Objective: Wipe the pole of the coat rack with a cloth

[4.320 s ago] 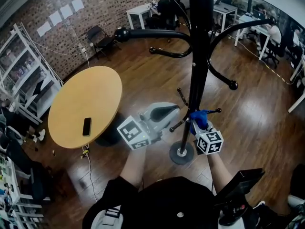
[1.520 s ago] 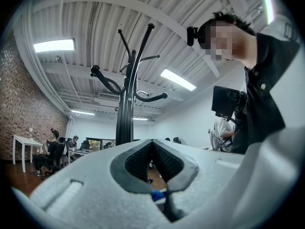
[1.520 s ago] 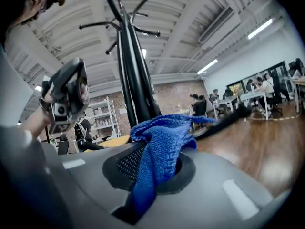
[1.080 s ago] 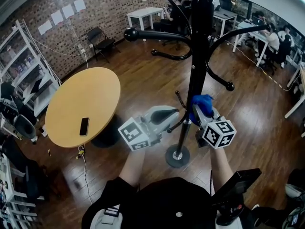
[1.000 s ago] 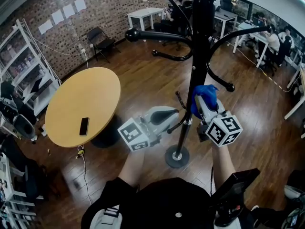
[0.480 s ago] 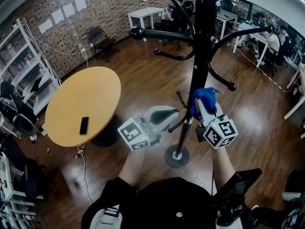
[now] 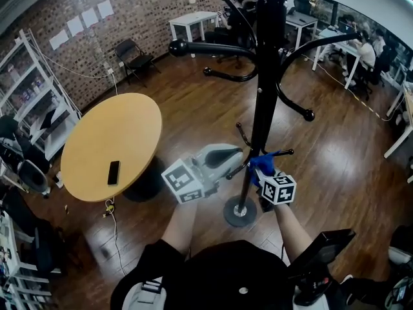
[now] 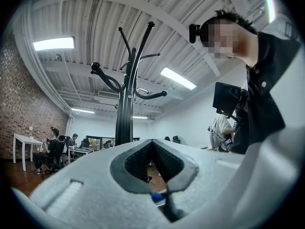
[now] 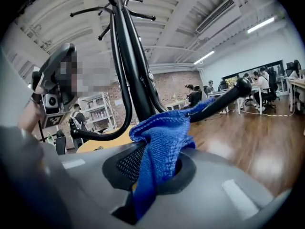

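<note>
Pinching blue knitted cloth (image 9: 162,142) tight, right gripper (image 7: 262,168) holds it against tall black metal coat-rack pole (image 7: 257,128), low down, ready for rubbing. Left gripper (image 7: 233,154) closed, empty, rests just left.

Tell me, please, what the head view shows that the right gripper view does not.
Only the head view shows the rack's base and the phone on the table. Only the right gripper view shows the right gripper's jaws shut on the cloth, and the ceiling lights. Both show the pole and the cloth.
</note>
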The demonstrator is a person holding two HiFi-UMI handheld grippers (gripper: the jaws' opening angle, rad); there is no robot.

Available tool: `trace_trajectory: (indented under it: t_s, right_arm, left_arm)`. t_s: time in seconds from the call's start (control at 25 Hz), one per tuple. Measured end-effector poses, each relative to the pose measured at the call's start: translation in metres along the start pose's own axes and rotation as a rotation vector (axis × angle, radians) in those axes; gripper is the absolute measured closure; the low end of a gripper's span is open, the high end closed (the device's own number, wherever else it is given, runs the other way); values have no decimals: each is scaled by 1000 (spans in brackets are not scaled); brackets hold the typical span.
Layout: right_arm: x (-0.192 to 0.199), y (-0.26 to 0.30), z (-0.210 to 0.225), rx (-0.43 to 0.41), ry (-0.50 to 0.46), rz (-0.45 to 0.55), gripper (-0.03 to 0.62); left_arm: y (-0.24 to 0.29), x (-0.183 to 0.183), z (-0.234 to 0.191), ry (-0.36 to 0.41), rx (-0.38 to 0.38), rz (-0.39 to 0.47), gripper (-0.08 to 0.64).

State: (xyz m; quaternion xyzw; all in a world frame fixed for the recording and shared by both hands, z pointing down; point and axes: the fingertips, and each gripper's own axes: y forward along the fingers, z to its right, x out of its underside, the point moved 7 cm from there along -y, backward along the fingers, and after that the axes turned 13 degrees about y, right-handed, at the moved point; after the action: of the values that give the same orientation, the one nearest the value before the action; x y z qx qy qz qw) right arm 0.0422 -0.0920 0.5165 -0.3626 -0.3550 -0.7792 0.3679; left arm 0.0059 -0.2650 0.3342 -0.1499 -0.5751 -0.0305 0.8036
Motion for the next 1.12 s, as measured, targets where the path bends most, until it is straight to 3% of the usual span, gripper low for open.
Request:
trace_trajectory:
  t_s: [0.16,0.4,0.56,0.68,0.8,0.92,1.04,1.12]
  right_arm:
    - [-65,-29,-41,-80,-15,188,549]
    - [-203,-84,-131,-230,-197,537,549]
    - [-236,-98,-156,-277,-291,635,549]
    - [-215,-90,-141,-277,-250,606,549]
    - [-165,-70,-106,-224,-197,524,549]
    - [-95,-44,-65,-137,-113,368,549]
    - [-25,-13,-22,-26,-41,142,549]
    - [5,-1,-2,16,5,38,549]
  left_arm:
    - [-6,-2,0,10,-15,-6,563]
    - [-13,-5,2,14,-28,-3,563]
    - [-17,-7,3,18,-34,-3,563]
    - [-19,-8,4,20,-43,-6,563]
    - [-17,-8,3,22,-48,-9,563]
    - [-19,-6,2,20,-48,-11,563]
    - [-20,-4,0,16,-47,-13,563]
    - [-19,-4,1,13,-44,-10,563]
